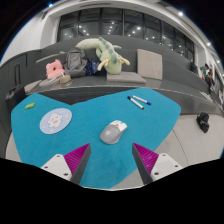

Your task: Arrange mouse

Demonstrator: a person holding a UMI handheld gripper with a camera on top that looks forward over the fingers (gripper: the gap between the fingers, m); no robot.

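A grey computer mouse [114,131] lies on a teal mat [90,115] that covers the table. It sits just ahead of my fingers, a little to the right of the middle line between them. My gripper [110,160] is open and empty, with the pink pads [78,157] wide apart on either side. Only teal mat shows between the fingers.
A round pale disc [55,122] lies on the mat to the left. A blue and white pen [139,101] lies beyond the mouse to the right. A small green item [30,104] sits at the far left. Plush toys [104,53] rest on a sofa behind the table.
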